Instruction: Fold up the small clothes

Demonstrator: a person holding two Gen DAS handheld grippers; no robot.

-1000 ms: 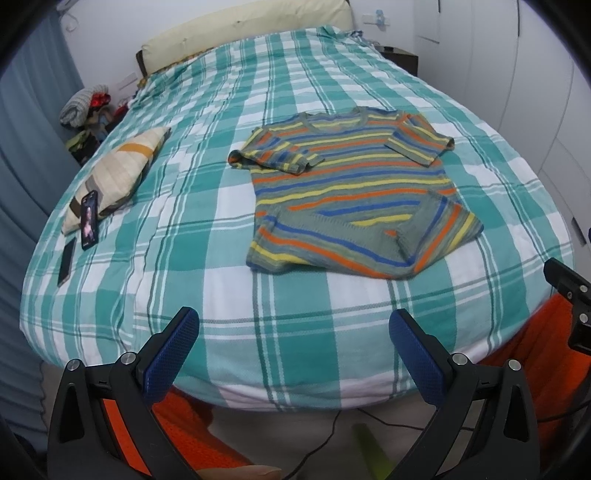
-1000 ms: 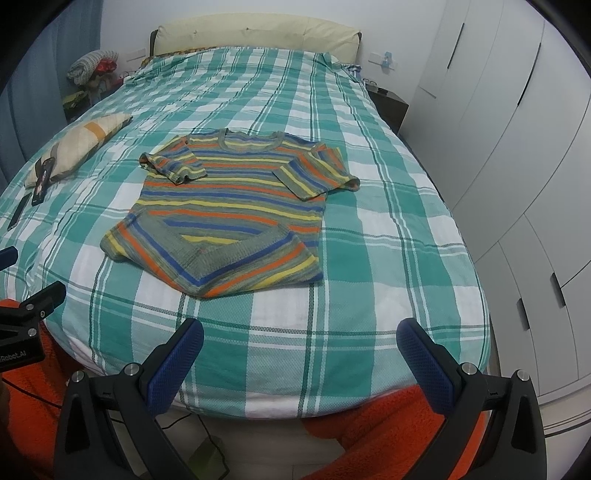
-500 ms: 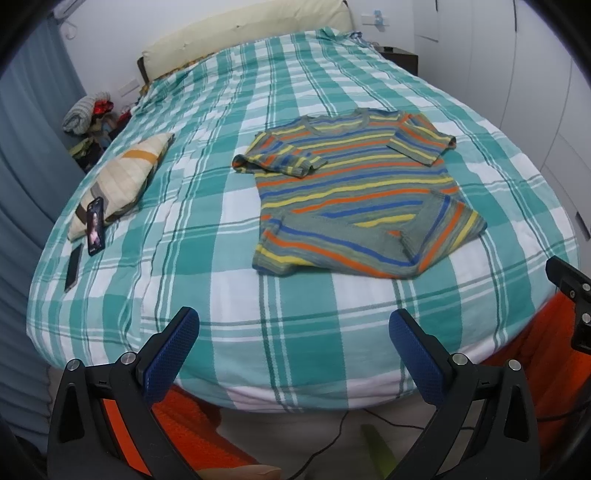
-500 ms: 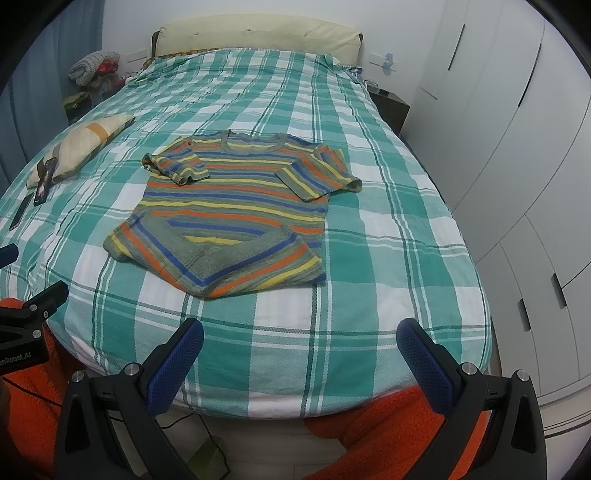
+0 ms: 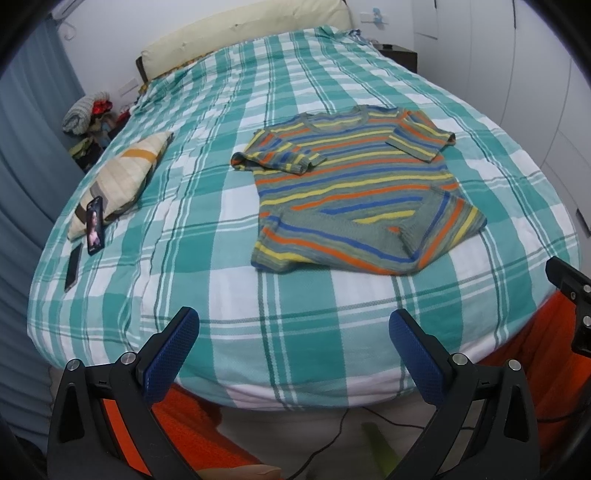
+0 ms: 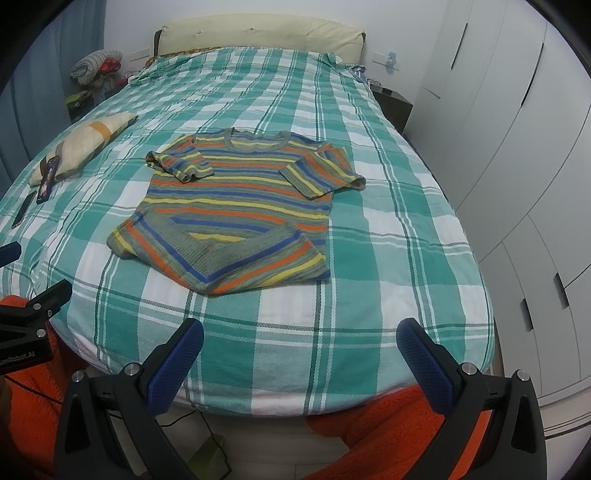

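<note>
A small striped knit shirt [image 5: 354, 192] in grey, orange, blue and yellow lies flat on the green checked bed [image 5: 184, 258]. Both sleeves are folded inward and its bottom hem is turned up in two corners. It also shows in the right wrist view [image 6: 236, 206]. My left gripper [image 5: 293, 332] is open and empty, above the bed's near edge, well short of the shirt. My right gripper [image 6: 301, 345] is open and empty too, at the near edge of the bed [image 6: 388, 258]. Each gripper's body shows at the edge of the other's view.
A beige pillow [image 5: 122, 177], a phone [image 5: 95, 225] and a dark flat device [image 5: 73, 267] lie on the bed's left side. White wardrobes [image 6: 517, 147] stand to the right. A nightstand [image 6: 393, 105] and a headboard [image 6: 258, 33] are at the far end. Orange fabric [image 6: 388, 435] is below.
Both grippers have moved slightly forward and higher toward the bed, so the shirt sits a little nearer in both views. The jaws stay open. The shirt has not moved.
</note>
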